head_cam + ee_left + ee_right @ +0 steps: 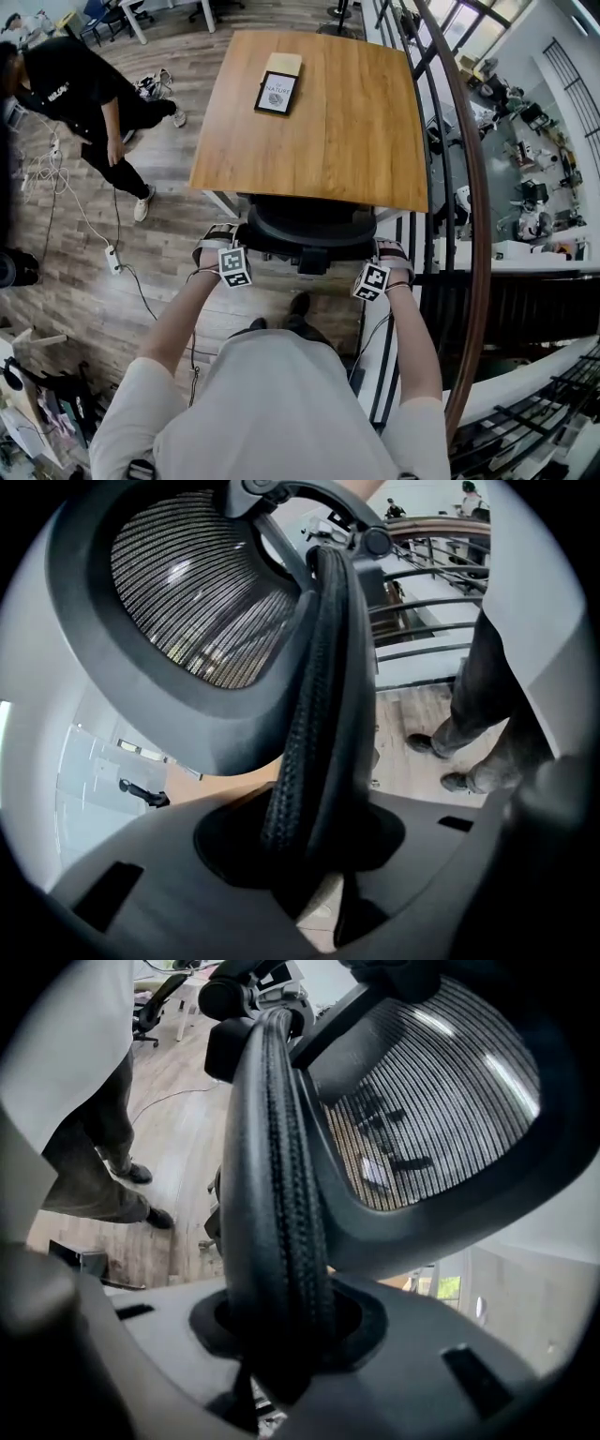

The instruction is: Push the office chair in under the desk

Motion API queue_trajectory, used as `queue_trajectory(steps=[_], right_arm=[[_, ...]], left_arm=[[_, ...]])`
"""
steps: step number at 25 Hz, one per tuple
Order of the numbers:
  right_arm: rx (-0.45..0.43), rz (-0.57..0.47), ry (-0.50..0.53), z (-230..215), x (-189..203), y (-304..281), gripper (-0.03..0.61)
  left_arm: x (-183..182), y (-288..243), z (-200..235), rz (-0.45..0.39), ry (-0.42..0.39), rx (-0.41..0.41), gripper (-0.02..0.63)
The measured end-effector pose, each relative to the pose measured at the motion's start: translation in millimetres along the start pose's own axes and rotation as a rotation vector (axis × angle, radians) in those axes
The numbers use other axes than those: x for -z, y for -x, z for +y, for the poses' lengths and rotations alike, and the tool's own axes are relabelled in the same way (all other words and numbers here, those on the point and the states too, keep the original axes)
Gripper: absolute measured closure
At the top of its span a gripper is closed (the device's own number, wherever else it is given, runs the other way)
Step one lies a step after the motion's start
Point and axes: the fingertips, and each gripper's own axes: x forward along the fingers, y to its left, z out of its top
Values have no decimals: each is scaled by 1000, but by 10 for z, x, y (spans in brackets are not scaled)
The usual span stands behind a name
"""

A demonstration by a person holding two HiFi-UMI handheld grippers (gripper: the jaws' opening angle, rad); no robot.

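Left gripper point(218, 238) and right gripper point(391, 250) tight on ribbed black rim of mesh office chair point(309, 223)

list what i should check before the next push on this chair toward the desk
1. Left gripper clamped on backrest edge: ok
2. Right gripper clamped on the opposite edge: ok
3. Backrest centred on the desk: ok
4. Clearance under the desk: cannot tell, hidden
5. Bystander and power strip off to the side: ok
6. Framed picture well back from the near edge: ok
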Motion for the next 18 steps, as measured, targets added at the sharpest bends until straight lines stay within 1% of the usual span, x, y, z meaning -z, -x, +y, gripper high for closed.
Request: queue_trajectory(steps=[6, 12, 18], right_arm=[[10, -23, 32, -286, 7, -245, 474], [16, -39, 58, -556, -100, -427, 474], [16, -37, 62, -645, -261, -569, 474]], left_arm=[[20, -163, 195, 36, 43, -25, 474], [119, -259, 400, 54, 71, -43, 472], [271, -357, 510, 50, 80, -44, 468]])
